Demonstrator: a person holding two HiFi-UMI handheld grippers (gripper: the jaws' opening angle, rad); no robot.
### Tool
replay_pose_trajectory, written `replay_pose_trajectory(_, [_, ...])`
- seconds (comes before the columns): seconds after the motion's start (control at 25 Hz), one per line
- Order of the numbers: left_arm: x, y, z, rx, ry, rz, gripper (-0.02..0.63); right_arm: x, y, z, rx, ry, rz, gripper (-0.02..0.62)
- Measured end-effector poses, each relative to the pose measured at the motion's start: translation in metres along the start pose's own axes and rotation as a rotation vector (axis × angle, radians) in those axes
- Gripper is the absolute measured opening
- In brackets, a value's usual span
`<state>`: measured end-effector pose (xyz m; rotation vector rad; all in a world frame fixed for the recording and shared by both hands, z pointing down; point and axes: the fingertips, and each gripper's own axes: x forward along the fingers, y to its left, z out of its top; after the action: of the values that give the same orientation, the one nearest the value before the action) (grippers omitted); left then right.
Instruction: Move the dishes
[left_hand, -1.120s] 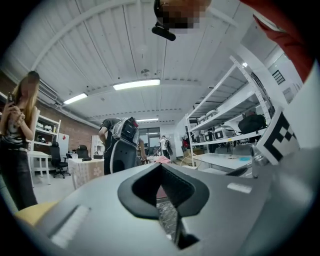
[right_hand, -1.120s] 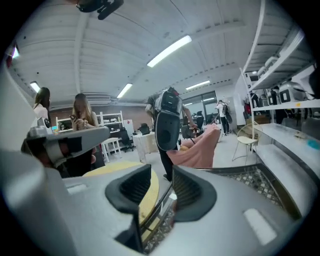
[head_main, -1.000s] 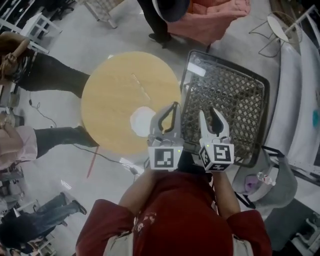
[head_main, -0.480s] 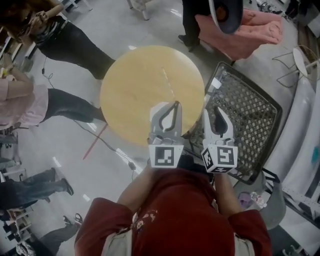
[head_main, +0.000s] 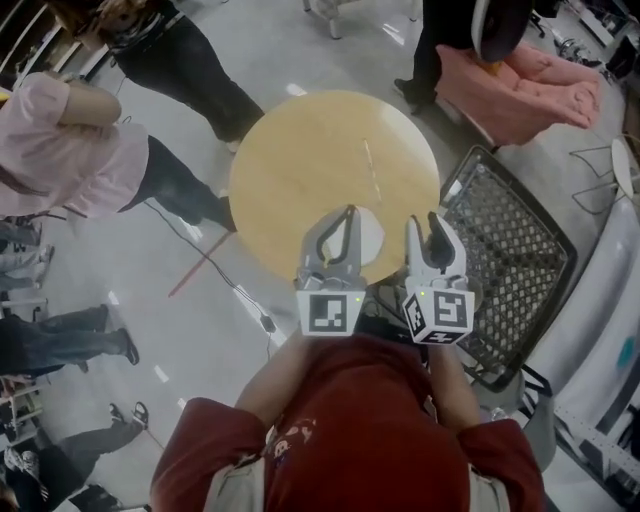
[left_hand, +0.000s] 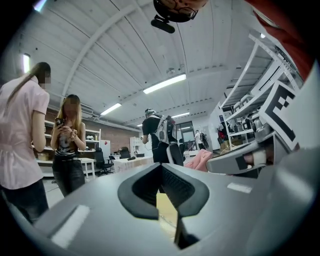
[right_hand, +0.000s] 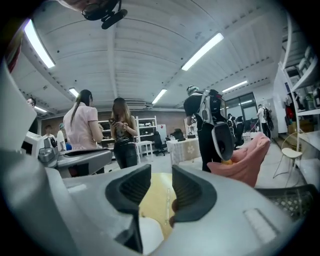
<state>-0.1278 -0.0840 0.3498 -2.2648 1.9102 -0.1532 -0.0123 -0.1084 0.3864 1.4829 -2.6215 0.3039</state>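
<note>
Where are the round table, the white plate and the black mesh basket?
round table (head_main: 320, 160), head view, bare wooden top.
white plate (head_main: 371, 236), head view, its visible part.
black mesh basket (head_main: 505, 255), head view, mesh floor.

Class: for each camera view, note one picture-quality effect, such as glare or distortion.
Head view: glare spots on the glossy grey floor. Left gripper view: fisheye bends the white ribbed ceiling, corners black. Right gripper view: same bulge.
</note>
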Motion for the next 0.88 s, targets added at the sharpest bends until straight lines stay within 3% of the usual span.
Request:
replay_pose_trajectory(0.4, [-0.011,0.025,-0.027,-0.035,0.088,0.07,0.006,0.021,0.022,-0.023,-0.022,0.074,0.056,0.12])
replay_pose_trajectory(0.88, [-0.022,0.021,-0.108,-0.101,0.338,0.095,0.017,0.037,0.024,-0.079,0.037,0.232,0.065,0.118])
